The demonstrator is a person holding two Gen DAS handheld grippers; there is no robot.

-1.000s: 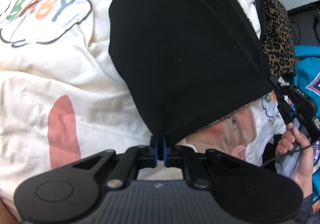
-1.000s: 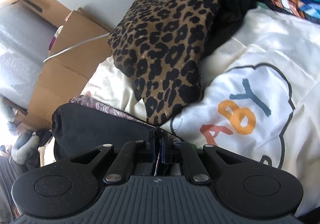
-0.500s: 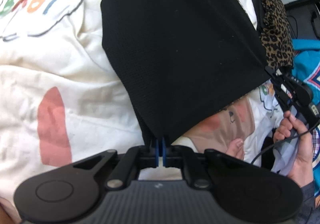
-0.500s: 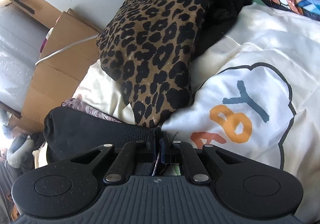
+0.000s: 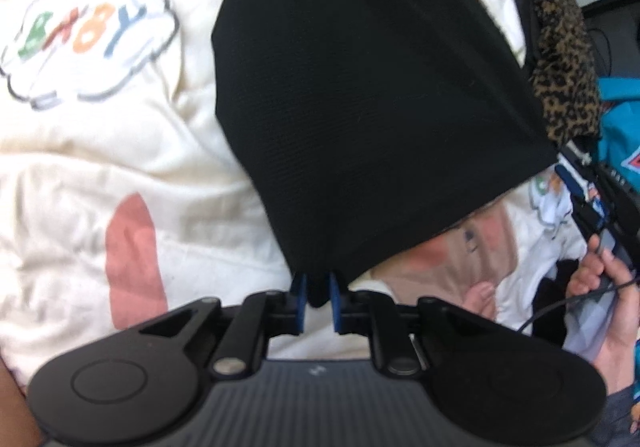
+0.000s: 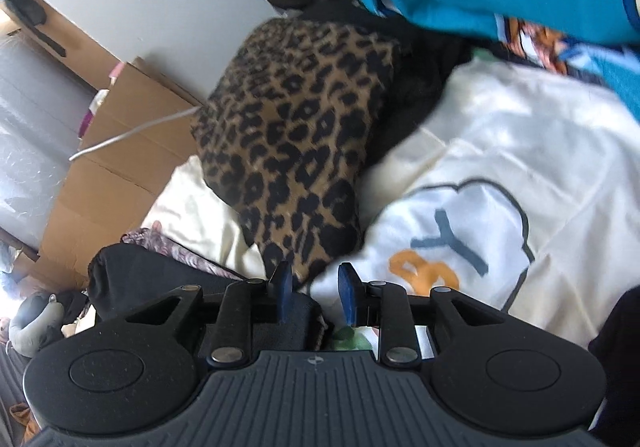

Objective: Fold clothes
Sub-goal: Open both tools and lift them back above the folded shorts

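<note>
Cream "BABY"-print bedding (image 5: 100,151) under black garment (image 5: 360,107), both claws, left claw (image 5: 318,301) and right claw (image 6: 316,297), just parted, garment corner loose between left's blue pads.

Bright daylight is washing over the cream quilt (image 5: 100,151) and blowing out its highlights, motion blur is softening the leopard-print cushion (image 6: 296,143) and the quilt's lettering, the black garment (image 5: 360,107) is losing detail, and fisheye distortion is bending and darkening both frames' corners.
</note>
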